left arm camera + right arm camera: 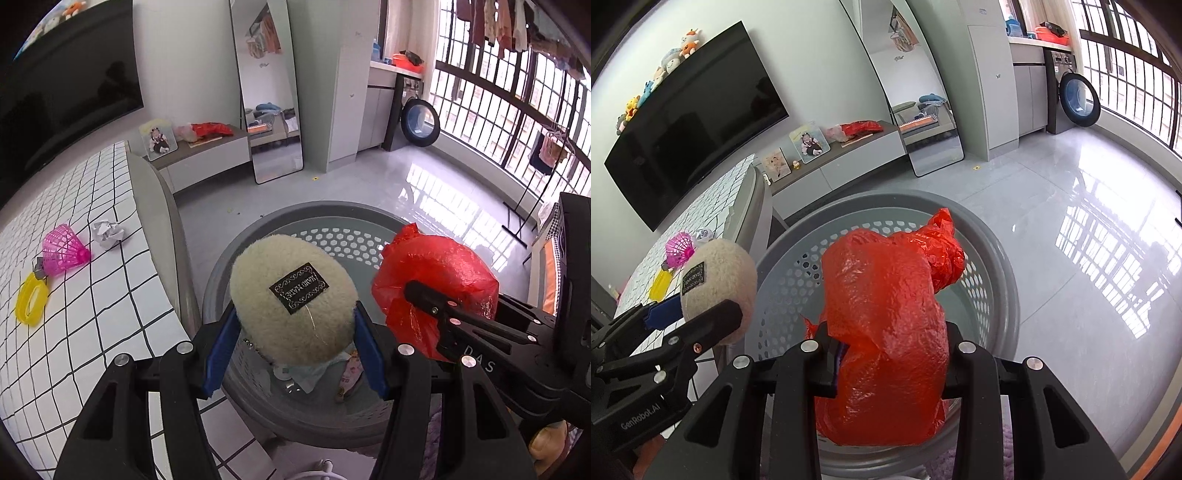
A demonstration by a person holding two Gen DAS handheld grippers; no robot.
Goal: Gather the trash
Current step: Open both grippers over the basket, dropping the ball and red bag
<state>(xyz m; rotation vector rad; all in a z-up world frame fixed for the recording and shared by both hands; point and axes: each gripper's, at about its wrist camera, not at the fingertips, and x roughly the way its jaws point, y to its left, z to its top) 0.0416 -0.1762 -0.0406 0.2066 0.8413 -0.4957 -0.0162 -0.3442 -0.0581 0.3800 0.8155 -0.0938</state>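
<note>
Both loads hang directly above the round grey perforated plastic basket (343, 236): left gripper (293, 332) pinching the cream fleecy oval pad (291, 302), right gripper (886, 354) clamped on the crumpled red plastic bag (886, 332).

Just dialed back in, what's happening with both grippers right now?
Both are loaded and poised over the grey perforated basket. The left gripper clamps a fuzzy cream pouch; the right gripper is shut on a red plastic bag. A pink shuttlecock, crumpled paper and a yellow ring remain on the checked table.

Both grippers clamped (side by side) — left (293, 328), right (886, 354).
</note>
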